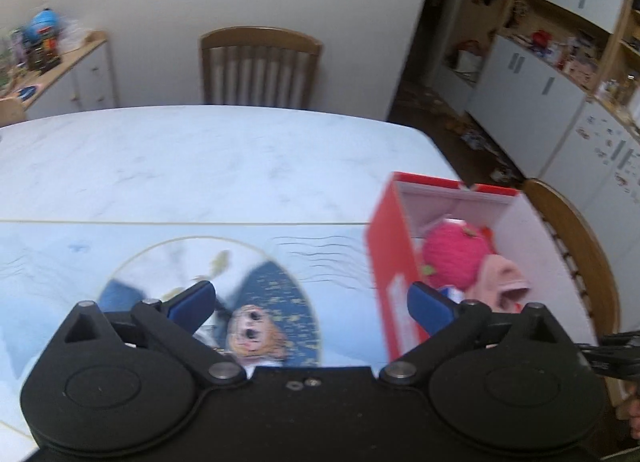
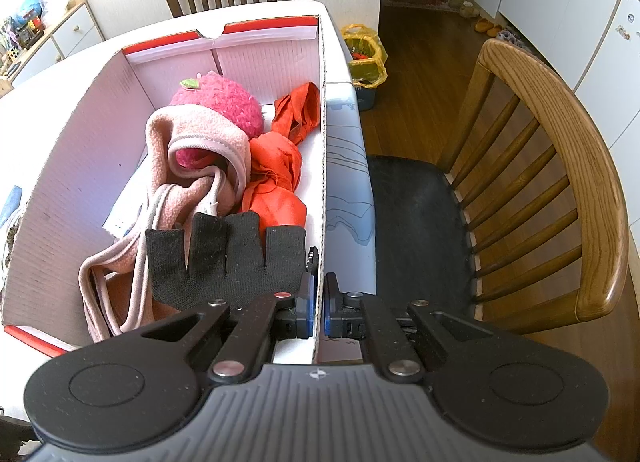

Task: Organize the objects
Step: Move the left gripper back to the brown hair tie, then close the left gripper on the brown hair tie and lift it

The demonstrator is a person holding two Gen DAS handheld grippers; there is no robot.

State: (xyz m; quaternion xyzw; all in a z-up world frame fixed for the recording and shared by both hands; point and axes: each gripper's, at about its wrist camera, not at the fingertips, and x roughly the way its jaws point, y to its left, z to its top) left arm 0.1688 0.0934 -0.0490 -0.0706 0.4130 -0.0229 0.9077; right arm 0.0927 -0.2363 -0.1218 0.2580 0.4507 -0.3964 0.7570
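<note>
Right gripper (image 2: 319,304) clamps box (image 2: 72,166) wall; left gripper (image 1: 310,302) spread, empty; no legible writing.

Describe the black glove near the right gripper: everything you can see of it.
The black glove looks knitted and fingerless, with four short finger stubs pointing away from the camera. It lies flat and spread inside the red-and-white box, draped over the pink fleece hat, close to the orange cloth. The right gripper is clamped on the box wall beside it; its wrist end is hidden.
</note>
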